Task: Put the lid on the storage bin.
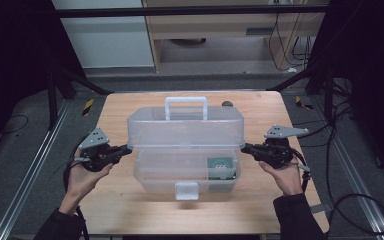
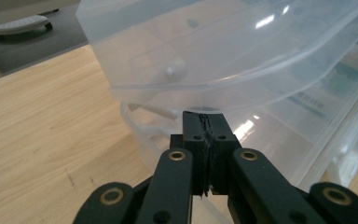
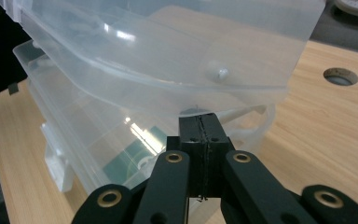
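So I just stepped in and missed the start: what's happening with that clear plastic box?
A person holds a pair of tongs in each hand at either end of a clear plastic toolbox on the wooden table. The left tongs and right tongs, both shut, sit under the end edges of the lid, which stands partly raised above the base. A green-labelled item lies inside.

The high view looks forward and down from above the person's side, taking in the whole table point(image 1: 130, 210) from some way off. Each claw view rides low and close, looking along its own black jaws at one end of the clear plastic box point(image 1: 185, 145), which all three views share.
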The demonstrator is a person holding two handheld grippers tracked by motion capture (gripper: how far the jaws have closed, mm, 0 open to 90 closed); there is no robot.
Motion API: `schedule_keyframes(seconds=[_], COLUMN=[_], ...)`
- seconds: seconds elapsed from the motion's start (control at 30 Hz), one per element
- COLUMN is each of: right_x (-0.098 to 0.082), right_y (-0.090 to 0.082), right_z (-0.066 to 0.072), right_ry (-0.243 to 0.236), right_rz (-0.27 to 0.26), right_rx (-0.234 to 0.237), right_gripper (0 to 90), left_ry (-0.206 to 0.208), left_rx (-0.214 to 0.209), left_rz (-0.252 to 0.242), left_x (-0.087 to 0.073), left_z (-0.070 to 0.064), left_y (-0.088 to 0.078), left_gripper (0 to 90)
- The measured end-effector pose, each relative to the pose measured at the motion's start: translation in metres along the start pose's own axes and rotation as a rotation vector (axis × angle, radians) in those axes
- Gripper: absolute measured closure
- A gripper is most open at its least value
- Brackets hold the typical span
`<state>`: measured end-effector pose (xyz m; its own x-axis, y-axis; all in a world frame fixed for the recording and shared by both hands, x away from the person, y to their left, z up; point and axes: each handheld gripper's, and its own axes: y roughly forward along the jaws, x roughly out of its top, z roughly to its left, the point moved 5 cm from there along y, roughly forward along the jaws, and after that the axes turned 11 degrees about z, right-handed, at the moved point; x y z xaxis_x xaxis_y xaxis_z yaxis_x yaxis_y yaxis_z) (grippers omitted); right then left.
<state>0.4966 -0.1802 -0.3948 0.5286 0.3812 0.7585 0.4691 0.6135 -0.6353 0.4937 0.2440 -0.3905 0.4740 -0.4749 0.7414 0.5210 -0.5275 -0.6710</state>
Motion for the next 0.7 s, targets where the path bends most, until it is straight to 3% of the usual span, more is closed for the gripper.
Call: schedule_keyframes(seconds=[0.43,0.7], right_x=[-0.022,-0.036], right_y=[0.006,0.013], right_z=[0.005,0.004], right_ry=[-0.008,-0.007], right_rz=[0.053,0.110], right_rx=[-0.015,-0.032], right_gripper=[90.0,90.0], left_ry=[-0.008,-0.060], left_rx=[0.035,0.027], left_rz=[0.011,0.029], left_x=[-0.024,-0.040], left_z=[0.003,0.012], left_y=[0.008,0.017], left_gripper=[85.2,84.3])
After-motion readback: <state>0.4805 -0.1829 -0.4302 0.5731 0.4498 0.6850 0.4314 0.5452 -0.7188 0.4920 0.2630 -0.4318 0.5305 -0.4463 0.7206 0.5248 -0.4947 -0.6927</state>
